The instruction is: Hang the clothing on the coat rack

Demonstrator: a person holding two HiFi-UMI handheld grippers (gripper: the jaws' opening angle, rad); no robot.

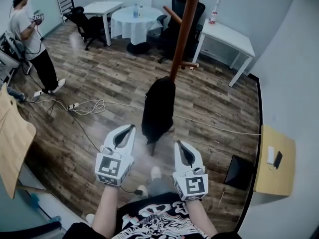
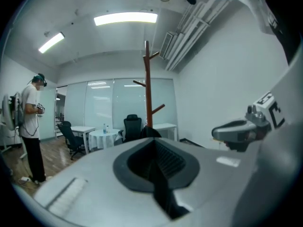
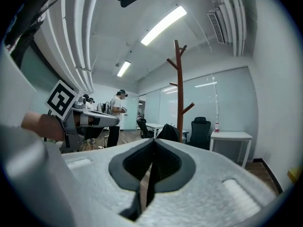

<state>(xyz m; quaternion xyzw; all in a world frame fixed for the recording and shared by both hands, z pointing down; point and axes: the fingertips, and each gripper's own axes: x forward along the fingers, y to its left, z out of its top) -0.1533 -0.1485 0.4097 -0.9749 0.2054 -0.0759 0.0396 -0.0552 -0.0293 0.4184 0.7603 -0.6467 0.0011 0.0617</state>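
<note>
Two bare forearms (image 1: pixel 107 208) reach up from the bottom edge of the head view, over a black shirt with a white print (image 1: pixel 154 218). The left hand-held gripper (image 1: pixel 128 130) sits left of centre and the right hand-held gripper (image 1: pixel 179 146) right of centre, side by side and apart from each other. Each has its jaws pressed together with nothing between them, as each gripper view shows along its closed dark pads. Both point toward the middle of the frame. There the black clothing (image 1: pixel 158 108) hangs down along the brown pole of the coat rack (image 1: pixel 185 29), clear of both grippers. Its top meets the pole just below a short peg, and its lower end is near the wooden floor (image 1: pixel 99 78). A pale cable (image 1: pixel 89 106) loops across the boards to the left. At the right edge stands a wooden table (image 1: pixel 269 178) with a phone (image 1: pixel 277 159) on it. Beyond the rack, toward the top of the frame, are a round table under a white cloth (image 1: pixel 130 24), dark office chairs (image 1: pixel 84 21) and a white table (image 1: pixel 227 36). At upper left a person (image 1: pixel 32 44) stands in a light shirt and dark trousers.
</note>
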